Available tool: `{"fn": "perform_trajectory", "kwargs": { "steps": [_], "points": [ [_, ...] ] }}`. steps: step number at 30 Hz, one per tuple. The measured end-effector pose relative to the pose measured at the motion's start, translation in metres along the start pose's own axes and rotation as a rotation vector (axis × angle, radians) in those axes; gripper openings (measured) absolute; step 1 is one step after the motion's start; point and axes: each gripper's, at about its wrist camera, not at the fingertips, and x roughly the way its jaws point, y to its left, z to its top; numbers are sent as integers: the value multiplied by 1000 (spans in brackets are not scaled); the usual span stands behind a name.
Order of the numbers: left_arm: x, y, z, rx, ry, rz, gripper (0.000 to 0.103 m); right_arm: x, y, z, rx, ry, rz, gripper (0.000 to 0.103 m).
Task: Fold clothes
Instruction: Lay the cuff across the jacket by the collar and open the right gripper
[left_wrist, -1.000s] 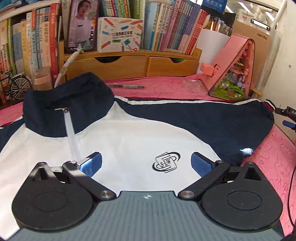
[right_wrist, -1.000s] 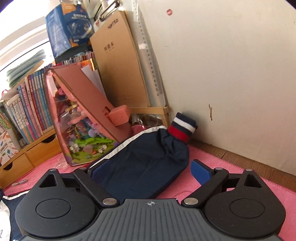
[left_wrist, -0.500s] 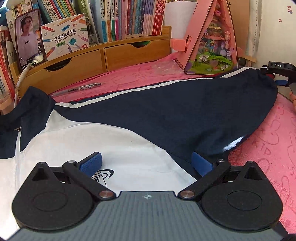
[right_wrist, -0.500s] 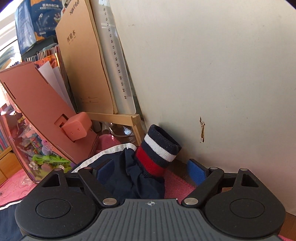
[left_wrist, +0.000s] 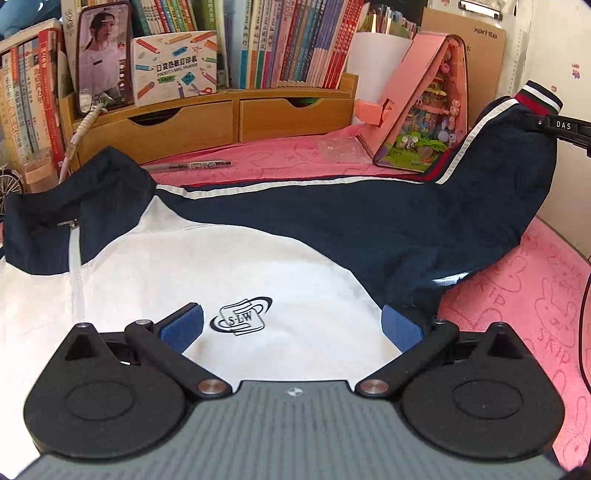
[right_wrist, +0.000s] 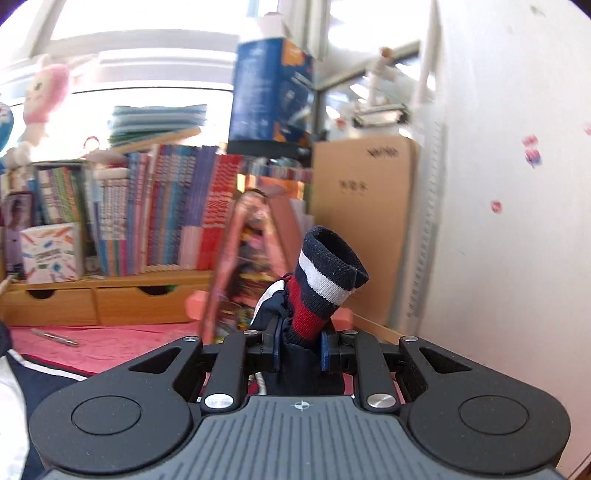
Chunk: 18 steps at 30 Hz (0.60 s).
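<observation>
the folding has barely begun, as far as i can judge: the jacket (left_wrist: 229, 266) lies face up and spread flat on the pink towel (left_wrist: 546, 295) that covers the desk, its white front panel smooth, the zip closed and the dark collar standing up a little at the far left, with no fold made in the body yet. only one sleeve (left_wrist: 491, 177) is off the cloth, drawn up toward the wall by the right gripper (right_wrist: 300, 349), whose jaws are closing on the fabric just below the ribbed cuff (right_wrist: 328, 273); the pads already look pressed to it, though that view is smeared with motion and i would not swear how firm the hold is. the left gripper (left_wrist: 291, 328) hovers wide over the printed chest logo (left_wrist: 242, 317) with nothing between its blue pads. what is left seems to be nearly everything: this sleeve across, the other one, then the body. the shell looks like thin, slick woven stuff, navy with white piping, while the cuff is a soft knit tube banded navy, white and red. the towel is nubbly terry with rabbit outlines. a pen (left_wrist: 192, 166) lies just beyond the shoulder.
</observation>
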Motion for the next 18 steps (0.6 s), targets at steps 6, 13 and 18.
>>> {"fn": "perform_trajectory", "kwargs": {
  "steps": [6, 13, 18],
  "points": [
    [-76, 84, -26, -143, -66, 211, 103, -37, 192, 10, -262, -36, 426, 21],
    [-138, 168, -72, -430, -71, 251, 103, -59, 361, -50, -485, 103, 690, 21],
    [-142, 189, -81, -520, -83, 204, 103, -73, 388, -85, -621, 123, 731, 50]
  ]
}}
